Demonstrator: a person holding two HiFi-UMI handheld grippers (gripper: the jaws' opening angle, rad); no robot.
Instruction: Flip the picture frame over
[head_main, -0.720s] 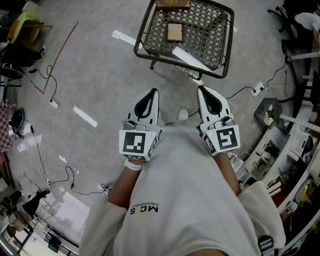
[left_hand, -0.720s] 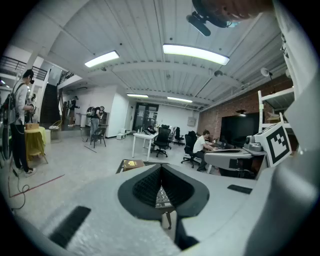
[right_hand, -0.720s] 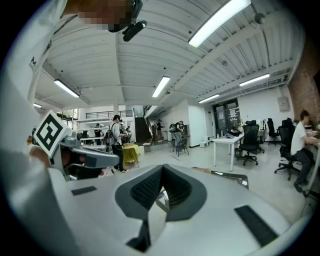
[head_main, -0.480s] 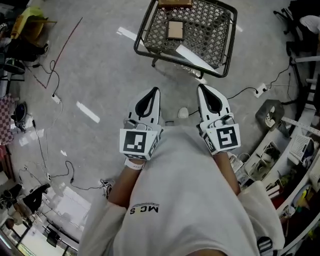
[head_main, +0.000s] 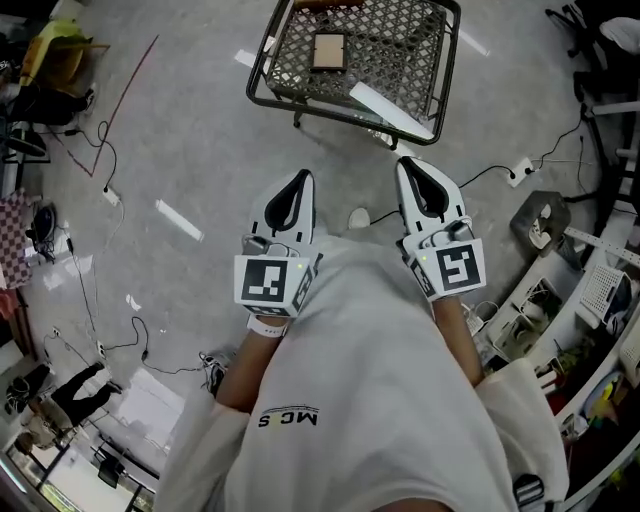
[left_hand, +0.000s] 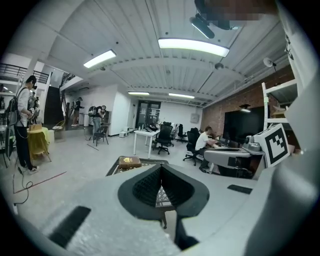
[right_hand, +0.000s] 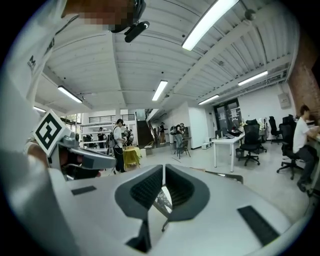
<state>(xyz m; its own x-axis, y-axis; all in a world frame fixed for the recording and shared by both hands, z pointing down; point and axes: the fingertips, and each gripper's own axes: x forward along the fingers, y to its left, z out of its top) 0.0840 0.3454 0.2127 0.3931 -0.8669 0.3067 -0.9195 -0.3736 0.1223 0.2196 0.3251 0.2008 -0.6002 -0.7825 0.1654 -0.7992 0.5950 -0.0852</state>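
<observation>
The picture frame (head_main: 328, 52) is lying flat on the wire table (head_main: 400, 40), well apart from both grippers.
A reach with closed jaws would likely be pushing the frame along instead of grabbing it, or bumping the white strip (head_main: 392, 112) lying near it, and the frame could be sliding off the table. The left gripper (head_main: 303, 180) is holding its jaws pressed together on nothing. The right gripper (head_main: 404, 166) is doing the same, closed tight and empty.
</observation>
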